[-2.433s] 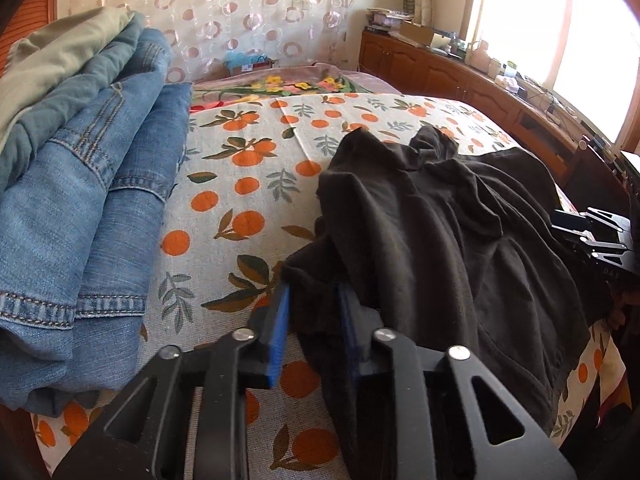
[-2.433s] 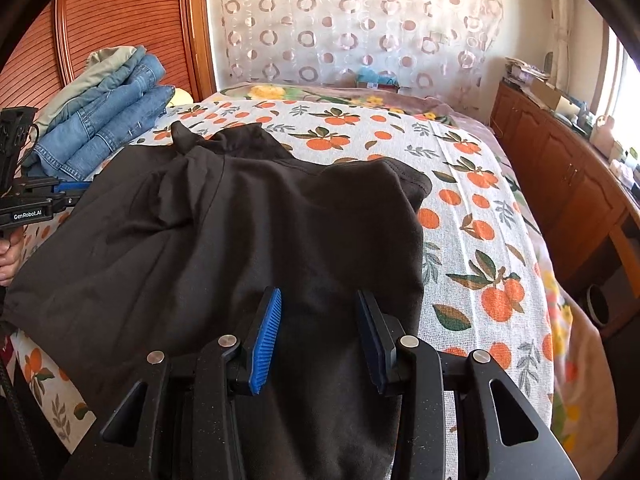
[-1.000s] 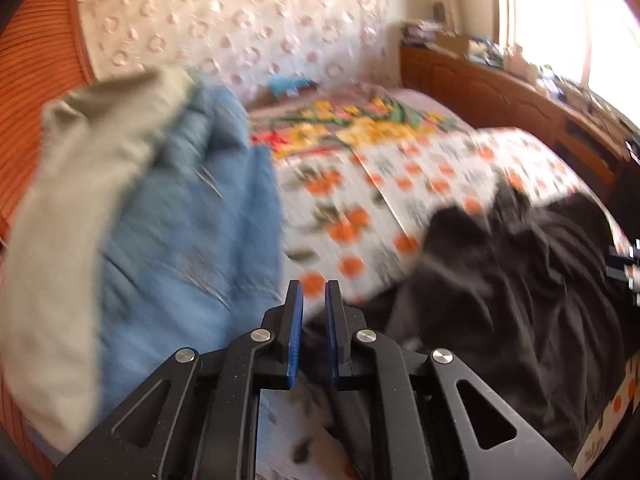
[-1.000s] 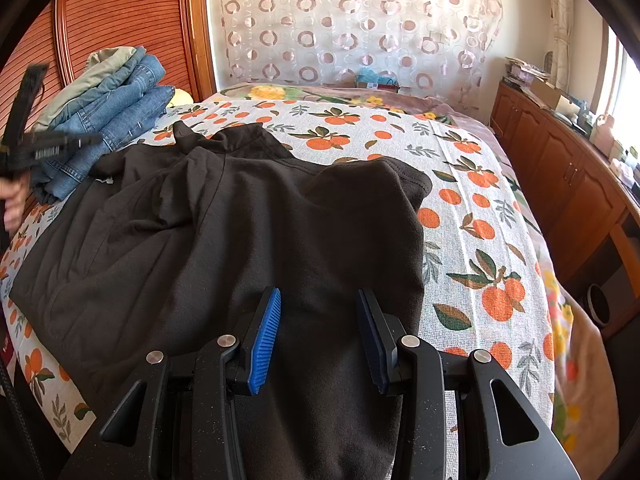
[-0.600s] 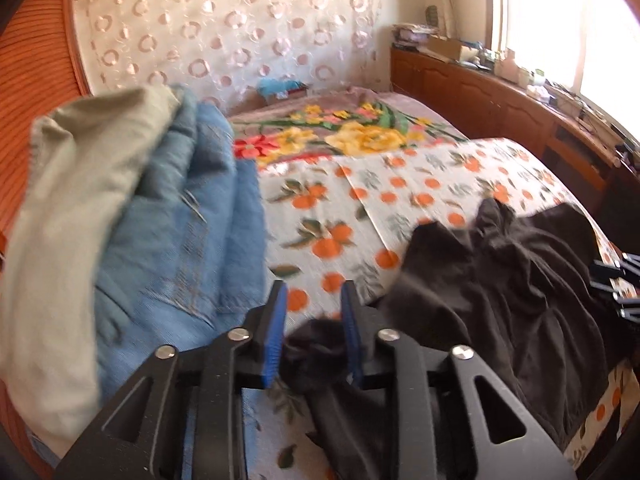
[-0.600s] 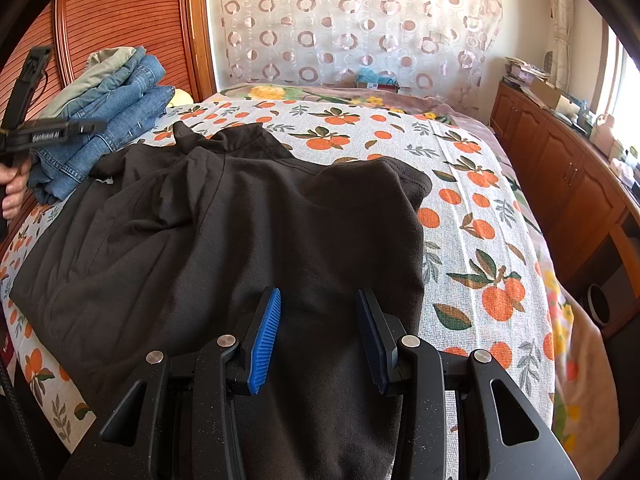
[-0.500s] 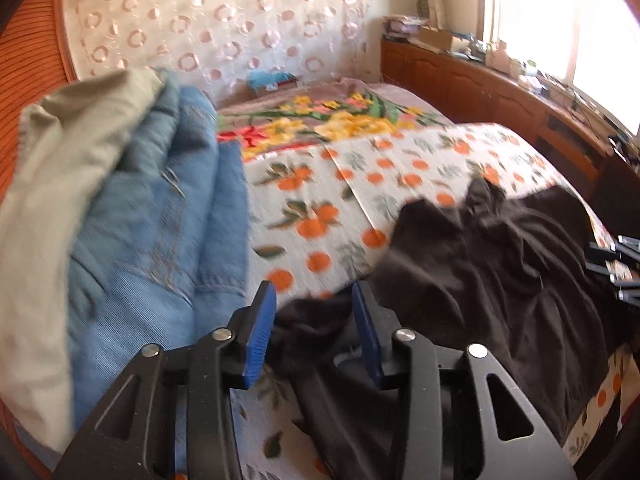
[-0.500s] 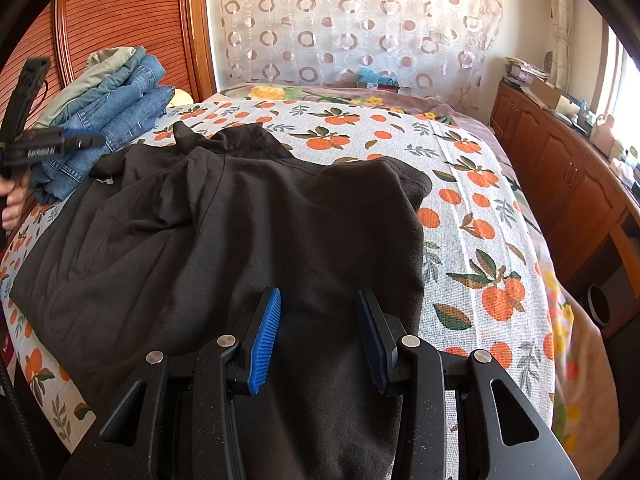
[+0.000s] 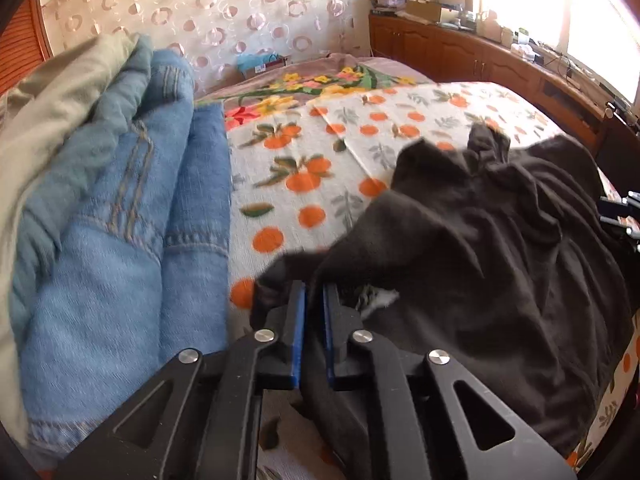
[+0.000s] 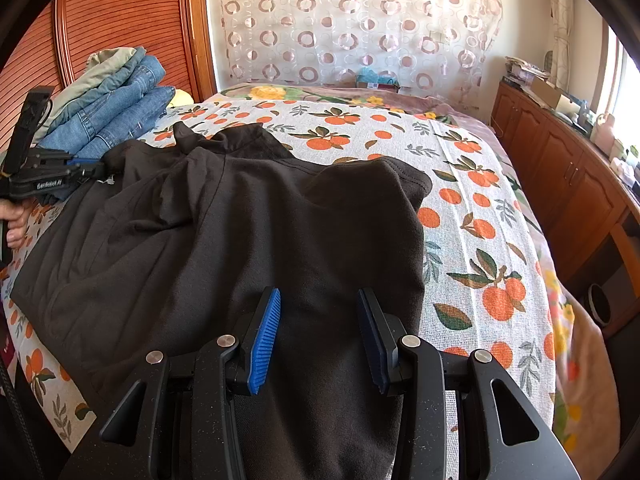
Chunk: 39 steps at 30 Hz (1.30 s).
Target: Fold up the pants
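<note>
Black pants [image 10: 260, 220] lie spread and rumpled on the orange-print bedsheet [image 10: 480, 240]. In the left wrist view, my left gripper [image 9: 313, 286] is closing its jaws on the near corner of the pants [image 9: 480, 260], with dark cloth pinched between the blue pads and a white label [image 9: 376, 298] just to the right. The right wrist view shows that left gripper [image 10: 100, 170] at the pants' far-left edge, held by a hand [image 10: 16, 220]. My right gripper [image 10: 318, 292] stands open over the near part of the pants, with nothing pinched.
A stack of folded jeans [image 9: 120, 220] topped by a khaki garment lies left of the pants, by the wooden headboard [image 10: 120, 12]. A wooden cabinet [image 10: 560, 152] runs along the right side of the bed. Bare sheet shows beyond and to the right of the pants.
My left gripper opened, came down onto the pants' corner by the jeans and closed on the cloth. The right gripper has not moved.
</note>
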Each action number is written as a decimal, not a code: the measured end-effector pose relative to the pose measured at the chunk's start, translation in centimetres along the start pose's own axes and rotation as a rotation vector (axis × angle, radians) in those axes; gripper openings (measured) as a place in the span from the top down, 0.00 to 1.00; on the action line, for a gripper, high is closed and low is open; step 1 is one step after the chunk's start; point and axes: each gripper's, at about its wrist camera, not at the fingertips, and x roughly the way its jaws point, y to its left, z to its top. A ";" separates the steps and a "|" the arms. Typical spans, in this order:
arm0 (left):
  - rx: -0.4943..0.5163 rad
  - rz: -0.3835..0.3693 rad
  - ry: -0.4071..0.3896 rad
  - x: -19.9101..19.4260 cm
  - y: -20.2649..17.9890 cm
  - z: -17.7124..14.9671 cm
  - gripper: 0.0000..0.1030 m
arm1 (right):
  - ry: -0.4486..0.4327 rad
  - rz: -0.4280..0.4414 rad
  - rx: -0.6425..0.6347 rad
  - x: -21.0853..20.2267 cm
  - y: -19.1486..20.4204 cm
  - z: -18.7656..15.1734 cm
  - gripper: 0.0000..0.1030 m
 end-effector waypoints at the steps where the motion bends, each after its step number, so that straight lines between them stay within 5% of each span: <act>1: -0.012 0.014 -0.025 -0.5 0.4 0.5 0.91 | 0.000 0.000 0.000 0.0 0.0 0.0 0.60; 5: -0.072 0.048 -0.118 -2.2 2.0 2.8 0.91 | 0.000 0.000 0.000 0.0 0.0 0.0 0.60; 12: -0.103 0.046 -0.141 -2.0 2.5 5.2 0.90 | -0.001 0.001 0.000 0.0 -0.1 0.0 0.60; 18: -0.116 -0.005 -0.121 -1.4 1.6 4.8 0.69 | 0.000 0.002 -0.001 0.0 -0.1 0.0 0.60; 20: -0.115 -0.020 -0.123 -1.3 1.1 4.4 0.53 | -0.001 0.001 -0.002 0.0 -0.1 0.0 0.60; 23: -0.107 -0.058 -0.123 -1.0 0.1 4.1 0.46 | -0.003 0.002 0.006 -0.2 -0.5 0.0 0.60; 33: -0.043 -0.167 -0.107 0.0 -4.6 3.3 0.46 | -0.069 -0.020 0.094 -2.0 -5.7 4.4 0.60; 39: -0.047 -0.186 -0.103 0.7 -5.3 2.5 0.46 | -0.005 0.024 0.172 1.4 -9.0 6.5 0.60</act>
